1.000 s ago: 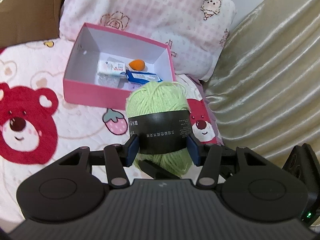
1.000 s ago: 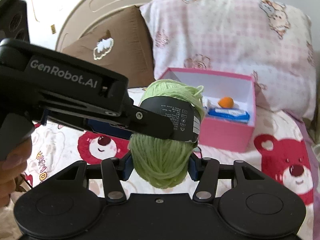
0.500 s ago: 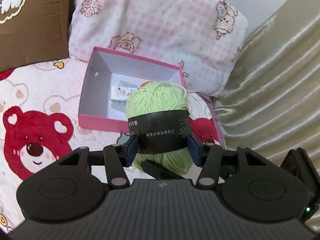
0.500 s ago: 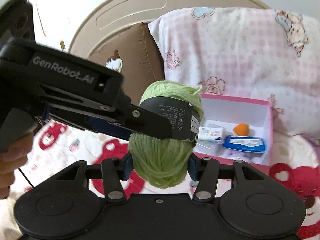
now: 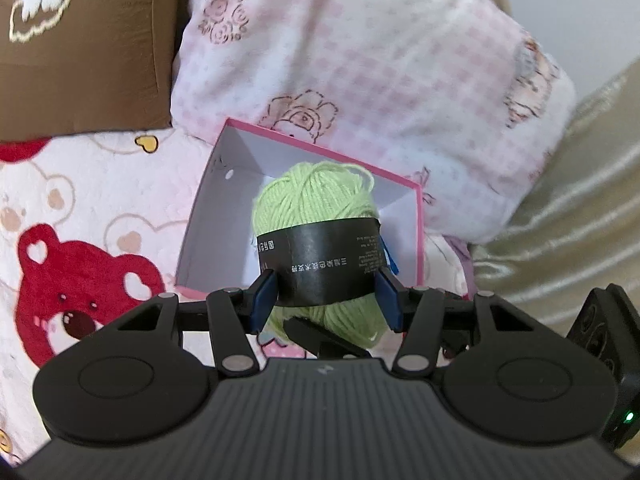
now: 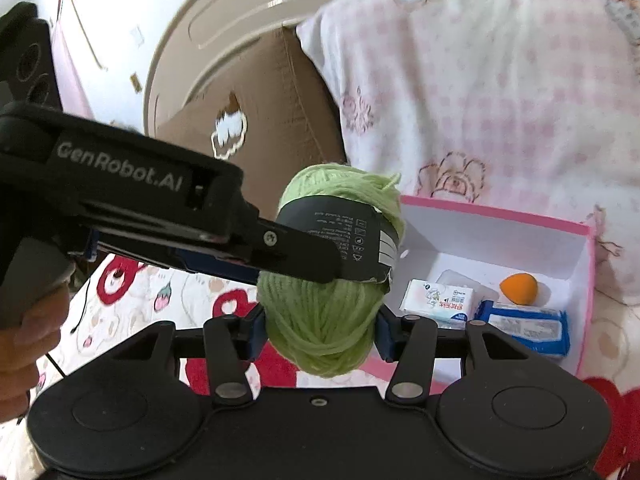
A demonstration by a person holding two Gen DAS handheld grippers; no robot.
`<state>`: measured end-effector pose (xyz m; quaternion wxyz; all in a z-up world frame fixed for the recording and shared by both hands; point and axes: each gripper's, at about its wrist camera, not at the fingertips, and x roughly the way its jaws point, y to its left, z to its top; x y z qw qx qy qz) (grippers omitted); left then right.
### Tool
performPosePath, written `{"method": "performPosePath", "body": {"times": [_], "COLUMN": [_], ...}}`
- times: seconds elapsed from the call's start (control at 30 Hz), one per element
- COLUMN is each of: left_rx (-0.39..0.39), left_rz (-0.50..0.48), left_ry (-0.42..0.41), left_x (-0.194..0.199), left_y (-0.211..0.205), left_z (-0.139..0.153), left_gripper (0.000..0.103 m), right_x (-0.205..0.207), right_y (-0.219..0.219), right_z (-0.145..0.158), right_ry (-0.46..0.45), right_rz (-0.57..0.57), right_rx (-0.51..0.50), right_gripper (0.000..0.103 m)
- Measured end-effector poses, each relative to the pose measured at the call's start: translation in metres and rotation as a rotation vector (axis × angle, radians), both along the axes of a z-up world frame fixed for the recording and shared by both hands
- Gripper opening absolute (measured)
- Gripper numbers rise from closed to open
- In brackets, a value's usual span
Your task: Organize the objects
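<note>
Yarn (image 5: 314,204), a pale green ball banded with a black paper label (image 5: 324,264), hangs above the bed, and we hold it from two sides at once. Our left gripper (image 5: 326,298) clamps the label band, one blue pad (image 5: 264,300) pressed to each flank of the ball, so the yarn sits squarely between the fingers and bulges past them toward the pink box (image 5: 418,236). Our right gripper (image 6: 318,334) pinches the lower, unbanded part of the same ball (image 6: 320,320), its blue pads (image 6: 386,338) sunk into the strands on either side. In the right wrist view the left gripper (image 6: 304,256) crosses in from the side of the ball away from the box, its dark finger lying over the label (image 6: 360,240), with part of a hand (image 6: 28,344) behind it at the frame's edge.

From the left wrist view the ball covers most of the box's white floor. From the right wrist view the ball sits just beside the box (image 6: 496,216), level with its near corner. Inside the box lie a white tissue packet (image 6: 438,300), a blue wipes packet (image 6: 524,326) nearer the front wall, and an orange sponge (image 6: 518,286) toward the back. Behind the box leans a pink checked pillow (image 5: 360,60), and beside that a brown cushion (image 5: 80,60). Under the box spreads a bear-print blanket (image 5: 80,240).
</note>
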<state>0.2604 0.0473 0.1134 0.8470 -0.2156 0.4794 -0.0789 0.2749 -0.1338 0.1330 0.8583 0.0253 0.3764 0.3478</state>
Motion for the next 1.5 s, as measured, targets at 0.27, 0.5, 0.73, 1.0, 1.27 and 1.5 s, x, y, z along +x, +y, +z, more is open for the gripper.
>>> {"method": "performPosePath", "body": {"times": [0.27,0.5,0.73,1.0,1.27,1.5], "left_rx": [-0.153,-0.346,-0.414,-0.368,-0.298,-0.195], "left_rz": [0.125,0.206,0.230,0.179,0.118,0.074], "left_ry": [0.054,0.118,0.150,0.139,0.061,0.069], "left_x": [0.049,0.080,0.090,0.097,0.097,0.097], "left_y": [0.003,0.019,0.026,0.016,0.010,0.008], "left_z": [-0.058,-0.116,-0.143,-0.148,-0.138,-0.133], "left_gripper": [0.052,0.052,0.050,0.050,0.050,0.050], "right_x": [0.060,0.091,0.104,0.117,0.124,0.132], "right_y": [0.007,0.011,0.018,-0.002,-0.031,-0.058], "right_z": [-0.029,-0.060,-0.080,-0.092,-0.091,-0.094], "right_ry": [-0.031,-0.062,-0.064,-0.047,0.027,0.126], "right_rz": [0.136,0.172,0.210,0.114,-0.002,-0.265], "right_rx": [-0.200,-0.302,-0.367,-0.296,-0.193,-0.105], "right_gripper": [0.056,0.056,0.056,0.059,0.071,0.081]}}
